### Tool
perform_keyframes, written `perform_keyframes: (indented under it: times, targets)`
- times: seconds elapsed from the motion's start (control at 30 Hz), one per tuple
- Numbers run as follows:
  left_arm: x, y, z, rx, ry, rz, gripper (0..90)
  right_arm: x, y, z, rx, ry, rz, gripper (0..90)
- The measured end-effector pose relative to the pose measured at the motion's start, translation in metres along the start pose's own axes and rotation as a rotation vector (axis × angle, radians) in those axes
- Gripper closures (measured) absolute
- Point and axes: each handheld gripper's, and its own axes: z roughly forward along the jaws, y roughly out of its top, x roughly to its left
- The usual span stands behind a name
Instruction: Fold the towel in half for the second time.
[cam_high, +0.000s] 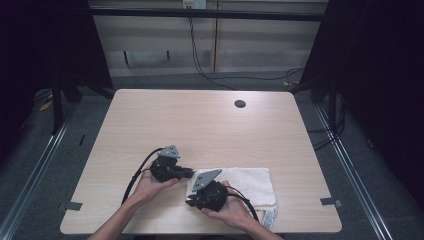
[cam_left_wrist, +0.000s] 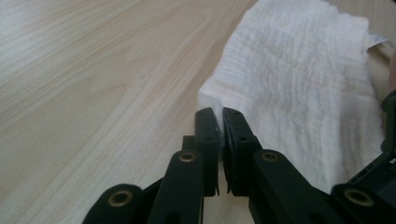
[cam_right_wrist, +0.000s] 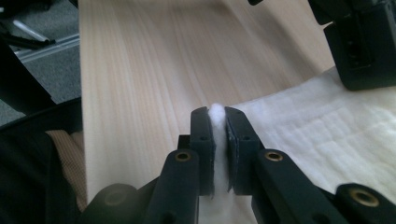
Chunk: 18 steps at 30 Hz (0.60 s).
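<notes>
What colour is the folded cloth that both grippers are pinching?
The folded cloth is white, with a fine crinkled weave; the left gripper view shows it best.

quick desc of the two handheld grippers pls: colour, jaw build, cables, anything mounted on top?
Both are black. The left gripper and right gripper each carry a grey three-cornered plate on top and trail a black cable. The jaws are flat black bars on linkage arms with brass-coloured pivot pins. Forearms are bare, no sleeves.

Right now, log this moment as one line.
left gripper: shut on white towel corner | right gripper: shut on towel edge | towel: flat on wooden table
</notes>
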Motion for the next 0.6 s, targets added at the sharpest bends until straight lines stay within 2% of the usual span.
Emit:
perform_keyframes:
  times: [0.1, 0.17, 0.2, 0.27, 0.33, 0.43, 0.6]
  targets:
    - [0.0, -0.001, -0.001, -0.002, -0.003, -0.005, 85.5, 0.003, 0.002, -0.005, -0.022, -0.001, 0.014, 82.8]
    - [0.0, -0.002, -0.002, 0.006, -0.002, -0.001, 85.5, 0.003, 0.003, -0.009, -0.031, 0.005, 0.002, 82.8]
    - [0.0, -0.002, -0.002, -0.002, -0.006, -0.007, 85.6, 0.003, 0.004, -0.01, -0.041, 0.008, 0.021, 82.9]
    - [0.0, -0.001, -0.005, -0.026, -0.002, -0.006, 85.5, 0.002, 0.006, -0.011, -0.054, 0.019, 0.028, 82.9]
    - [0.0, 0.0, -0.009, -0.046, -0.007, -0.025, 85.5, 0.001, 0.007, -0.013, -0.069, 0.029, 0.044, 82.8]
    - [0.001, 0.0, -0.013, -0.057, -0.014, -0.04, 85.5, 0.0, 0.008, -0.015, -0.088, 0.04, 0.037, 82.8]
    - [0.002, -0.002, -0.025, -0.076, 0.006, -0.044, 85.5, 0.003, 0.015, -0.017, -0.096, 0.037, 0.037, 82.8]
